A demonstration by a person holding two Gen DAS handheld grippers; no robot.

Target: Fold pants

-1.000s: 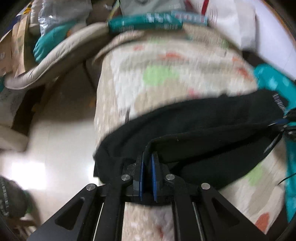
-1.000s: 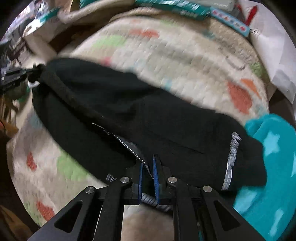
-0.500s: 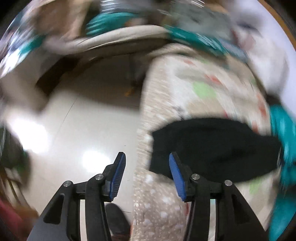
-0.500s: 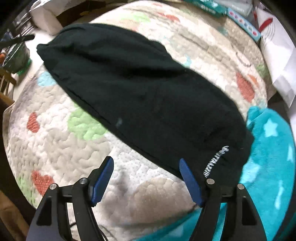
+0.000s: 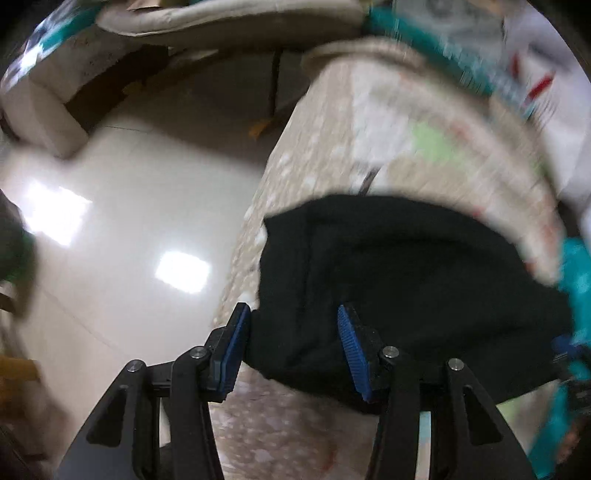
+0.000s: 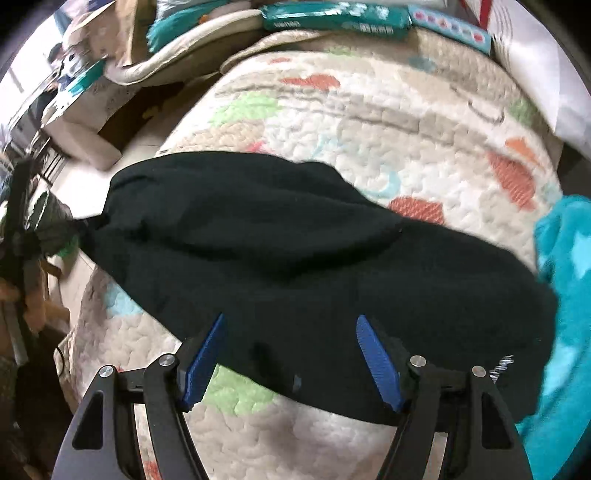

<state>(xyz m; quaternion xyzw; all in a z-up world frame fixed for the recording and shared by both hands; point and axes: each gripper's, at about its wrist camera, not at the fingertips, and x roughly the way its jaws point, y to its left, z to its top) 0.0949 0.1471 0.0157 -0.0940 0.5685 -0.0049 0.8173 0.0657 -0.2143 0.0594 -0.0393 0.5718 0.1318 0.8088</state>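
The black pants [image 6: 280,254] lie folded lengthwise across a quilted bed cover [image 6: 424,122] with coloured shapes. In the left wrist view the pants [image 5: 406,280] sit at the bed's left edge. My left gripper [image 5: 293,343] is open, its blue pads either side of the near left corner of the pants. My right gripper [image 6: 290,354] is open and empty over the near edge of the pants, close to the white logo print [image 6: 502,365]. The left gripper [image 6: 22,240] shows at the pants' far left end in the right wrist view.
A teal star blanket [image 6: 565,295] lies at the pants' right end. Teal packages [image 6: 336,18] and a white bag [image 6: 532,55] sit at the bed's far end. The bed edge drops to a shiny tiled floor [image 5: 122,236] on the left. A beige cushion [image 5: 229,18] lies beyond.
Both grippers let go of the pants and opened. The pants now lie flat on the bed. Both grippers have come back in low over the pants' near edge.
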